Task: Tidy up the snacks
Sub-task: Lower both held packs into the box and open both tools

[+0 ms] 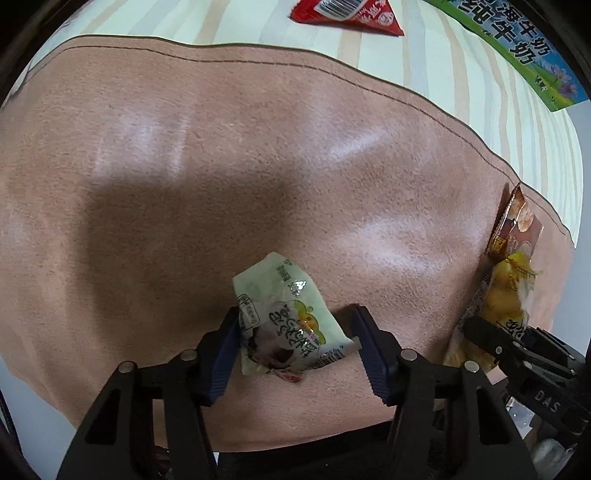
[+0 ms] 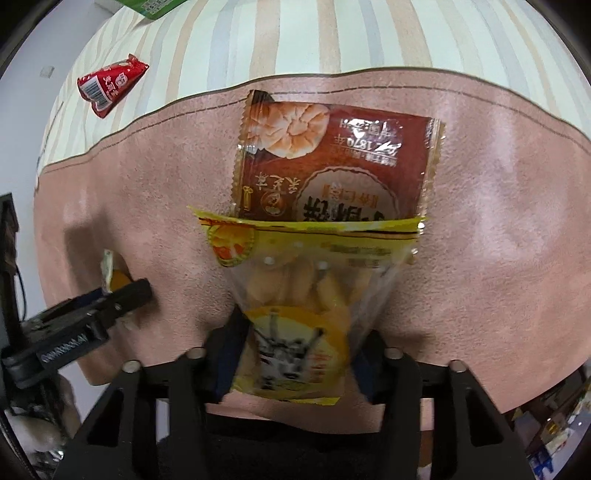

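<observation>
My left gripper point(image 1: 295, 332) stands open around a small pale green snack packet point(image 1: 284, 317) lying on the brown mat point(image 1: 184, 166); the left pad touches the packet, the right pad stands apart. My right gripper point(image 2: 299, 347) has its jaws around a yellow snack bag point(image 2: 295, 295), whose far edge overlaps a brown pastry packet point(image 2: 332, 155) on the mat point(image 2: 498, 221). The yellow bag point(image 1: 502, 295) and brown packet point(image 1: 517, 225) also show at the right of the left wrist view.
A red triangular packet point(image 2: 109, 86) lies on the striped cloth point(image 2: 295, 37) beyond the mat; it shows in the left view too point(image 1: 347, 14). A green milk carton point(image 1: 517, 48) stands at the far right.
</observation>
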Tool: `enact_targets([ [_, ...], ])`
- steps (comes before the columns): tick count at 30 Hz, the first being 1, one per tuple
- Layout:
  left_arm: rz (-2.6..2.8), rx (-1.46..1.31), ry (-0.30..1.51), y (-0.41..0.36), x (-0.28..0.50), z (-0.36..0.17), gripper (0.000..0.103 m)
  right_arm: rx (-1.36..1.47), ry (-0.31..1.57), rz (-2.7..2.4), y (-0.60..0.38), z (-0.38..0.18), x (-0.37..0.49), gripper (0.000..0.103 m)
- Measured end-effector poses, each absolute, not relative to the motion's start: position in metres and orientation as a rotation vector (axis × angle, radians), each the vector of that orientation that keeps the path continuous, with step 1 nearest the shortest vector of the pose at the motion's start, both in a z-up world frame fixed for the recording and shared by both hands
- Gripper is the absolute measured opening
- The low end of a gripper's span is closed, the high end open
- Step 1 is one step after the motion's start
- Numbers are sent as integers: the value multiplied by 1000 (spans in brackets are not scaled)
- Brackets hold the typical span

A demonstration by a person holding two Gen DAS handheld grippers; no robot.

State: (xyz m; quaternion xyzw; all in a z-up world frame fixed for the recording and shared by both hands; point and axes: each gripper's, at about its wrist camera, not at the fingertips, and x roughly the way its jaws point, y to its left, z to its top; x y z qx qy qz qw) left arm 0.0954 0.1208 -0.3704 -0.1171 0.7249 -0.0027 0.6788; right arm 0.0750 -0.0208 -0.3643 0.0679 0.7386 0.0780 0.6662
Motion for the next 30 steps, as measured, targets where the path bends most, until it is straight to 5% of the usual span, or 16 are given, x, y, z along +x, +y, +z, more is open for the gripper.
enact_targets([
  [14,-69,-252,1501,99,102,-288,56,212,1589,261,-29,-323,73,37],
  [30,-297,-234,1248,51,219,-132,56,292,1251,320,-90,-154,201,37],
])
